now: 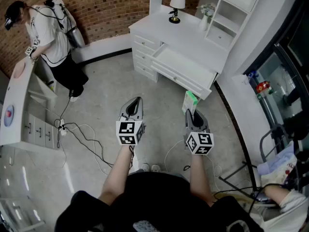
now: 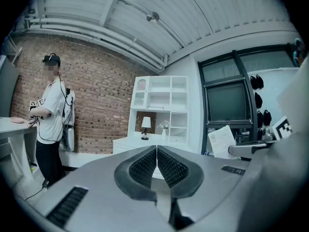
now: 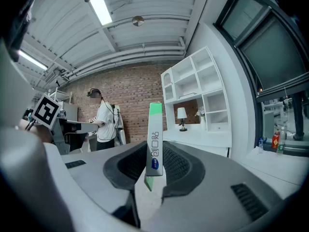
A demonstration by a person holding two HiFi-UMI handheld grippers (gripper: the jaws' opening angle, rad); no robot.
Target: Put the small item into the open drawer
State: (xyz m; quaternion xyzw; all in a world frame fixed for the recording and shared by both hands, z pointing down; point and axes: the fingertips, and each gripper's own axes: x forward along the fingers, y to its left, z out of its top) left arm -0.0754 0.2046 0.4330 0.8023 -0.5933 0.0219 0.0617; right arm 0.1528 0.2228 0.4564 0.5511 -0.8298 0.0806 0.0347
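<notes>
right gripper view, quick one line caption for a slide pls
Right gripper clamped on a slim green-and-white packet, facing the white desk with its lamp.

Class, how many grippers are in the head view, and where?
2. The left gripper sits mid-frame, shut and empty; the right gripper, beside it, is shut on a green-and-white box.

Colours, this frame.
Small box (image 3: 154,139): white, green ends, blue mark. Desk (image 1: 193,37): white. Brick wall (image 1: 96,8): red-brown. Floor (image 1: 106,86): pale grey.
</notes>
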